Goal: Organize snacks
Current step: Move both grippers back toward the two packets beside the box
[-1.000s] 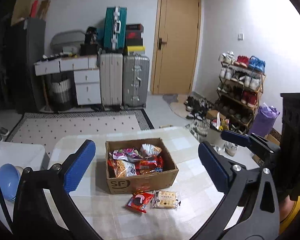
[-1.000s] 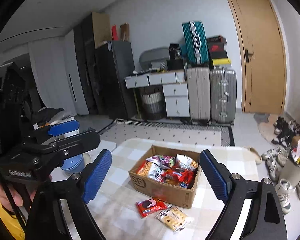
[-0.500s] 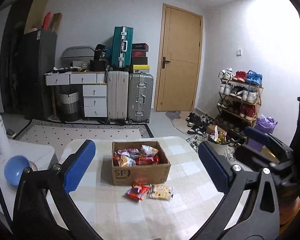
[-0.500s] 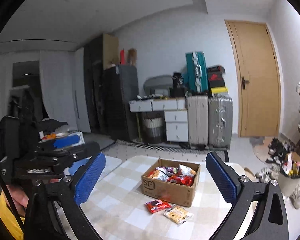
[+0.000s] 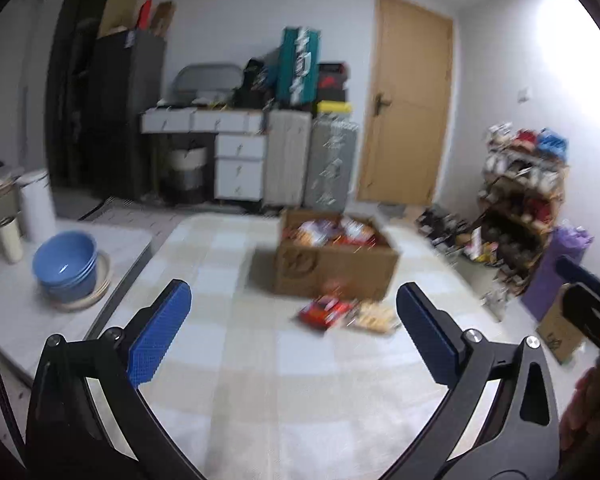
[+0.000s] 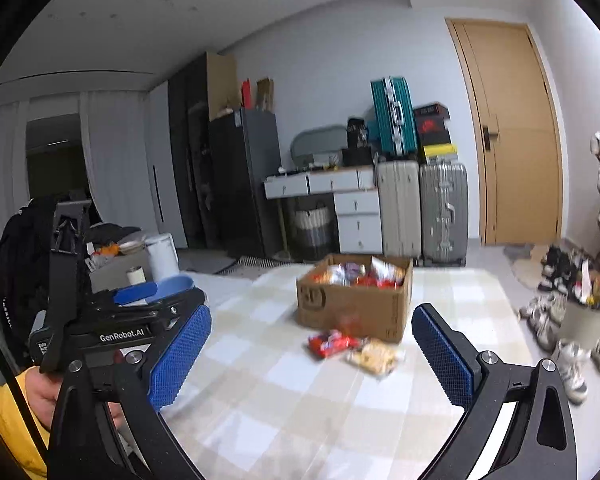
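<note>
A brown cardboard box (image 5: 336,266) (image 6: 354,304) full of snack bags stands on the checked tablecloth (image 5: 260,360) (image 6: 300,380). In front of it lie a red snack packet (image 5: 323,312) (image 6: 332,342) and a pale biscuit packet (image 5: 376,317) (image 6: 374,356). My left gripper (image 5: 292,332) is open and empty, well short of the packets. My right gripper (image 6: 310,356) is open wide and empty too, low over the cloth. The left gripper's body (image 6: 120,320) shows at the left of the right wrist view, held by a hand in a yellow sleeve. Both views are blurred by motion.
A low white side table at the left carries a blue bowl (image 5: 66,262), a white jug (image 5: 36,204) and a small cup (image 5: 10,238). Suitcases (image 5: 312,160), a drawer desk and a wooden door (image 5: 404,112) line the back wall. A shoe rack (image 5: 516,196) and loose shoes fill the right.
Both grippers have dropped and drawn back from the box, which now looks farther and higher in view. The left view swung left, showing the bowl and side table. The right jaws widened slightly.
</note>
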### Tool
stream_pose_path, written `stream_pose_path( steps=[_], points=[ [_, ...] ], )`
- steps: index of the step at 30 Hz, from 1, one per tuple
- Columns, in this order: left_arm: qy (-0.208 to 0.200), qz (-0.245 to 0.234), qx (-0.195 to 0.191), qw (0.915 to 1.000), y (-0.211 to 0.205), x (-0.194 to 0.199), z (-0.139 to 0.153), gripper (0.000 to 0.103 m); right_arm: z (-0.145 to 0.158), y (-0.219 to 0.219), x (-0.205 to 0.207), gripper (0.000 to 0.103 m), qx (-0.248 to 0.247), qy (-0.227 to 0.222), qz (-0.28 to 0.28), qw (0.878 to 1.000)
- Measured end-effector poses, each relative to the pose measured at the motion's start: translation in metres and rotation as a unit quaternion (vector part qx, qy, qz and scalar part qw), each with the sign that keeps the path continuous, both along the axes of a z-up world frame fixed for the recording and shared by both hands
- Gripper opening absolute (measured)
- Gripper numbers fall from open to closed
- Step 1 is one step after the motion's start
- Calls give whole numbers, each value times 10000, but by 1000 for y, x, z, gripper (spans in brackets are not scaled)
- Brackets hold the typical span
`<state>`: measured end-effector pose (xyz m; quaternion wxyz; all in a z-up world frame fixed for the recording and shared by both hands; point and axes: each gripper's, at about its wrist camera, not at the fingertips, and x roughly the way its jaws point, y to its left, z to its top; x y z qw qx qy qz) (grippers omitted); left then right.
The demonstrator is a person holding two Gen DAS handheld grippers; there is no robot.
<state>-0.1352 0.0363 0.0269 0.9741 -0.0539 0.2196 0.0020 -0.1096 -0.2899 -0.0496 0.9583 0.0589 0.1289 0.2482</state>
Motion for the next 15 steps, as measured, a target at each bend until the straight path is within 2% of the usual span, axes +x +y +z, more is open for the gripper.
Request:
stream_pose_path(
  steps=[3,7,15],
  points=[
    [394,-126,17,9991,-1,11,-29,103,-17,-1,5,102,199,173,40,9996],
    [643,-161,42,9978,-3,15,-56,103,-27,1,17,102,266,341,39,9991],
    [862,-312,83,9958,-15,50,-72,103,-47,-1,39,102,345,708,-30,9969]
  ],
)
